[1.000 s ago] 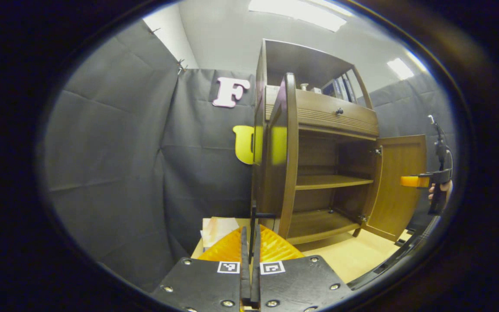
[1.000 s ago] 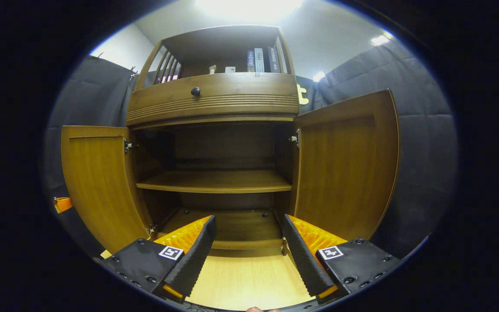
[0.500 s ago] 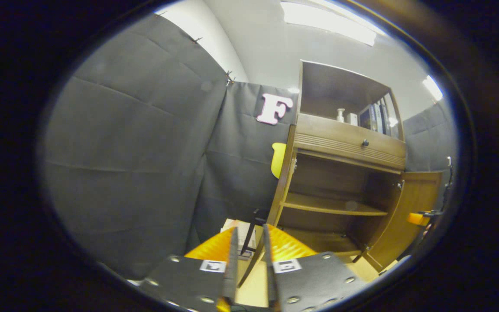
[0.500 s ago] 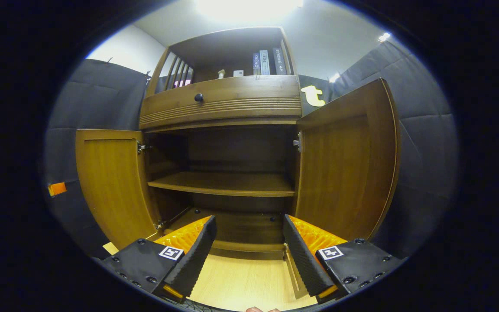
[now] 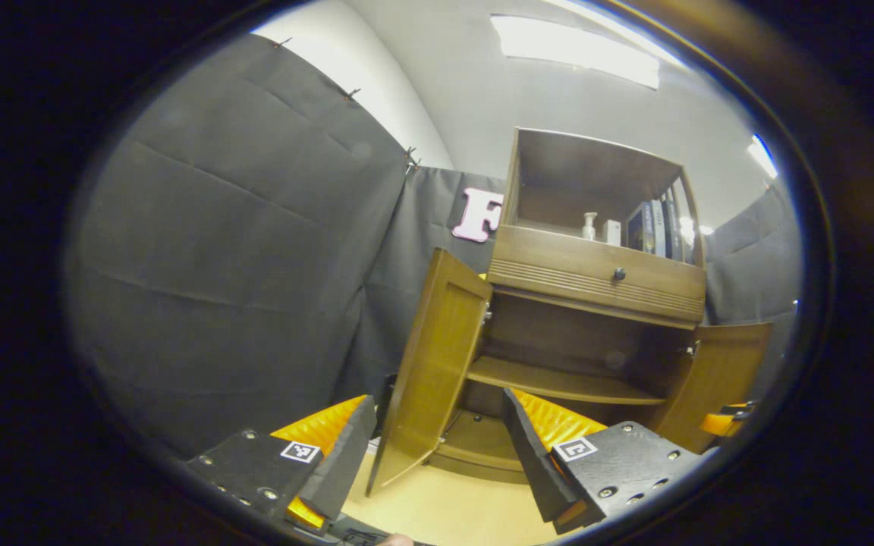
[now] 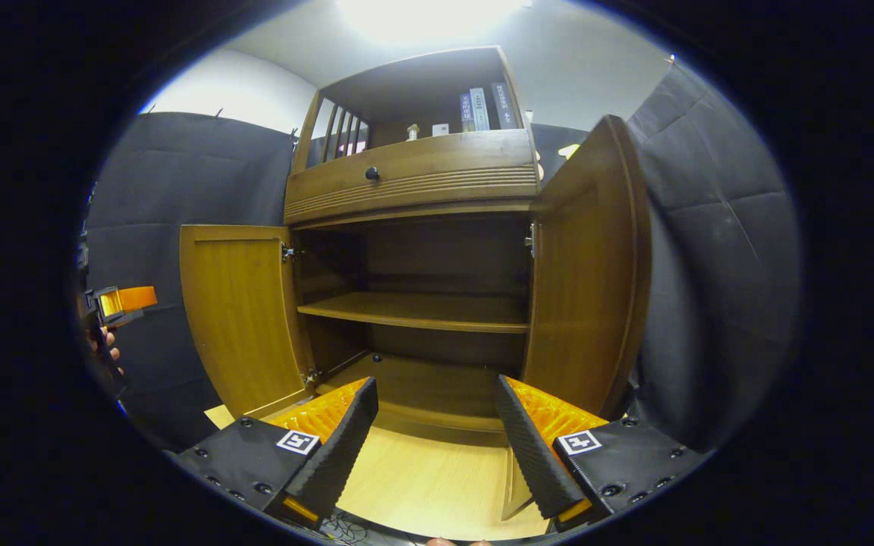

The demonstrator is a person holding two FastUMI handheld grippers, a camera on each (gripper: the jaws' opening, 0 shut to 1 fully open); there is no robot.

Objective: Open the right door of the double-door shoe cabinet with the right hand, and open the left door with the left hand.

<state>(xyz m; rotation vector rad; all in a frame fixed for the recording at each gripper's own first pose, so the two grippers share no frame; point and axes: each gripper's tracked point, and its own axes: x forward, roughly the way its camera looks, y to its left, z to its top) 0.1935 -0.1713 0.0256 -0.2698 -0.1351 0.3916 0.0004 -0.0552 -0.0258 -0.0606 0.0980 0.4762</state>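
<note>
The brown wooden shoe cabinet (image 5: 596, 265) stands with both doors swung out. In the left gripper view the left door (image 5: 437, 356) hangs wide just beyond my left gripper (image 5: 437, 402), which is open and apart from it. The right door (image 5: 721, 371) stands out at the far right. In the right gripper view my right gripper (image 6: 435, 383) is open and holds nothing, facing the bare inner shelf (image 6: 414, 311), with the left door (image 6: 243, 318) and the right door (image 6: 589, 273) to either side. The left gripper (image 6: 124, 299) and a hand (image 6: 103, 345) sit at the left edge.
A drawer with a dark knob (image 6: 371, 173) tops the doors. Above it an open shelf holds books (image 6: 482, 110) and a small bottle (image 5: 591, 225). Pale wooden floor (image 6: 437, 485) lies before the cabinet. Black cloth walls (image 5: 240, 265) close in on both sides.
My left gripper went from shut on the left door's handle to wide open and drew back. The left door swung farther out. The right gripper stayed open and drifted slightly.
</note>
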